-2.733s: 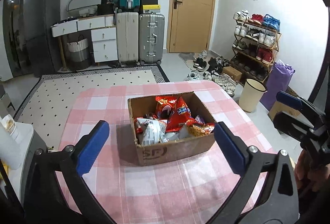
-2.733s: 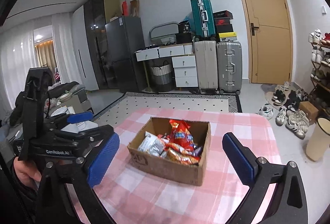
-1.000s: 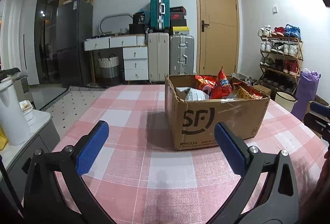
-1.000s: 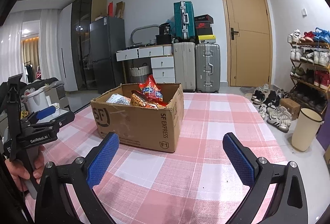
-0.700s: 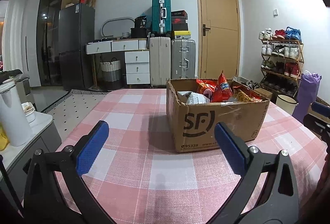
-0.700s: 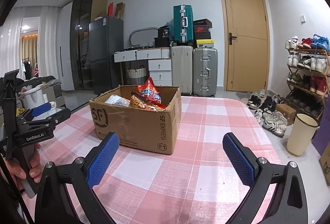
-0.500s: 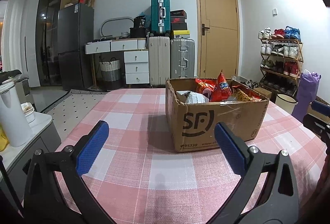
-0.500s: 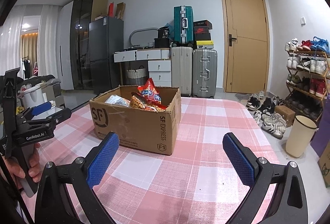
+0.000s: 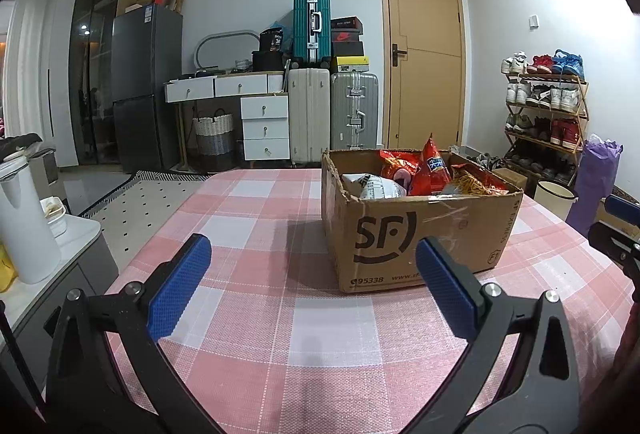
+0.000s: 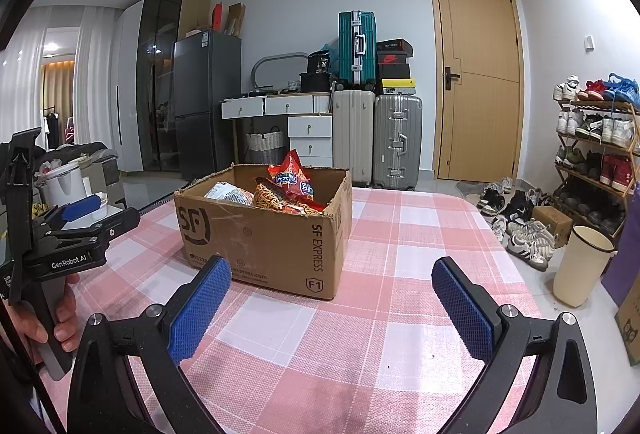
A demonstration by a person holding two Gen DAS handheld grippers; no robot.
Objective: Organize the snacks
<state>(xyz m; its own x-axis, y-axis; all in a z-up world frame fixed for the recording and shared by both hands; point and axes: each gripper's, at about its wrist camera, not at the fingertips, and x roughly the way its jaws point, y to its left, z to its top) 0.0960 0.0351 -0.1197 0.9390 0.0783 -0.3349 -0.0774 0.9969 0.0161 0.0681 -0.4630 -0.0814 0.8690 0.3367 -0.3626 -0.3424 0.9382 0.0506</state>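
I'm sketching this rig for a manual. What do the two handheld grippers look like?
Both match: the left gripper and right gripper have matte black angular finger arms with silver bolts and blue knurled rectangular pads. From the right wrist view, the left gripper's body carries white "GenRobot.AI" lettering above a grey handle held in a bare hand.

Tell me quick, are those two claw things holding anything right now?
Left gripper: open, holding nothing.
Right gripper: open, holding nothing.
The snacks are all in the box.
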